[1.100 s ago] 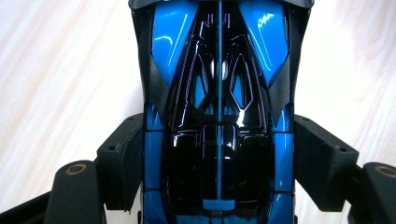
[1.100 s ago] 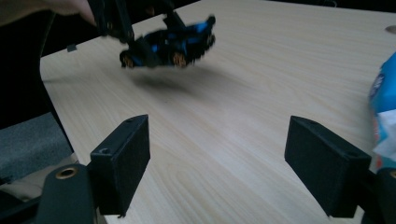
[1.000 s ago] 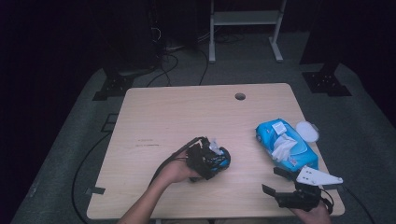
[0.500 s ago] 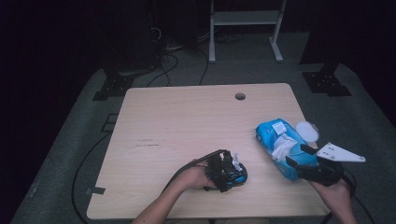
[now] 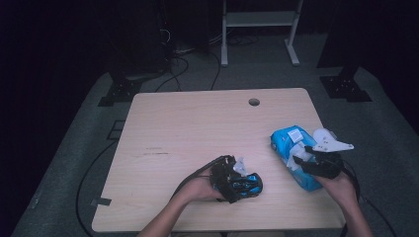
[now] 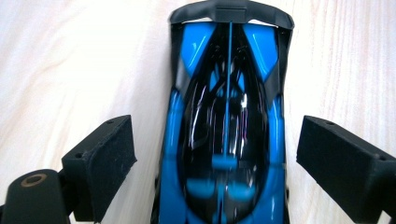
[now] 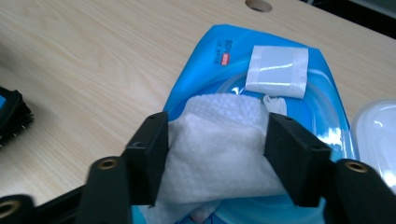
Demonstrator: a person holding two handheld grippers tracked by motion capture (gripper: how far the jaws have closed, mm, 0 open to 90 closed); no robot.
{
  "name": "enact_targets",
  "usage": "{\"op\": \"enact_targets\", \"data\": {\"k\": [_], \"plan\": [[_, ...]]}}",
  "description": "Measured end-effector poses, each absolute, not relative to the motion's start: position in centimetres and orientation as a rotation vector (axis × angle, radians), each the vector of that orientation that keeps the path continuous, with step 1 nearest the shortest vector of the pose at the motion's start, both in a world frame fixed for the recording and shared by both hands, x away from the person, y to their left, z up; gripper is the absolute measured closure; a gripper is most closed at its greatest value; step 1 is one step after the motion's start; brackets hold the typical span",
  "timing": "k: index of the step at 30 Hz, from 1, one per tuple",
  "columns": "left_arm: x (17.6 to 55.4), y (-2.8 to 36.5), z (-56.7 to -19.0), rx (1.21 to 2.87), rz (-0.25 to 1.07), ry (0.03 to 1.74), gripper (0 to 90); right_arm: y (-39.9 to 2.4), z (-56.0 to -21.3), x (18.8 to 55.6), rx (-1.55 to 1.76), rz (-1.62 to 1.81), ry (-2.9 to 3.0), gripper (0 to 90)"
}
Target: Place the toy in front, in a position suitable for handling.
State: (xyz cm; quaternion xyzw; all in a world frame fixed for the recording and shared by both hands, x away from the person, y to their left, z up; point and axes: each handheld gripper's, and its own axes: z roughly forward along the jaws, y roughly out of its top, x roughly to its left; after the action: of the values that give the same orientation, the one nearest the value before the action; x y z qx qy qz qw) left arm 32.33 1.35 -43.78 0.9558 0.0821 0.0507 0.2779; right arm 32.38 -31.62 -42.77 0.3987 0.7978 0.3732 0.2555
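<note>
Left tool is straddling the blue toy car near the surface's front edge, middle; its jaws have just been opening and are standing apart, clear of the car's sides. Right tool is sitting over the blue wipes pack by the right edge; its jaws have just been closing and are pressing on the white wipe sticking out of the pack.

Both tongs are black. The left tongs have two blocky, matte pads with small screw holes and a brass-ringed hole at lower left. The right tongs carry a pale grey three-cornered plate and a black cable. Forearms are bare, no sleeves showing
</note>
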Motion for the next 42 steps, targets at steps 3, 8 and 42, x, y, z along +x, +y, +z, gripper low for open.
{"op": "enact_targets", "data": {"k": [3, 8, 42], "plan": [[30.9, 4.3, -43.7, 2.45, 0.21, 0.256, 10.7, -31.8, -42.9, 32.2, 1.116, 0.988, 2.16, 56.9], [29.9, 6.8, -43.9, 2.41, 0.247, 0.284, 10.3, -32.1, -43.1, 32.0, 1.149, 0.989, 2.148, 67.7], [29.7, 10.3, -45.2, 2.239, 0.31, 0.428, 10.1, -27.1, -34.8, 23.9, 0.829, 1.437, 2.097, 84.3]]}}
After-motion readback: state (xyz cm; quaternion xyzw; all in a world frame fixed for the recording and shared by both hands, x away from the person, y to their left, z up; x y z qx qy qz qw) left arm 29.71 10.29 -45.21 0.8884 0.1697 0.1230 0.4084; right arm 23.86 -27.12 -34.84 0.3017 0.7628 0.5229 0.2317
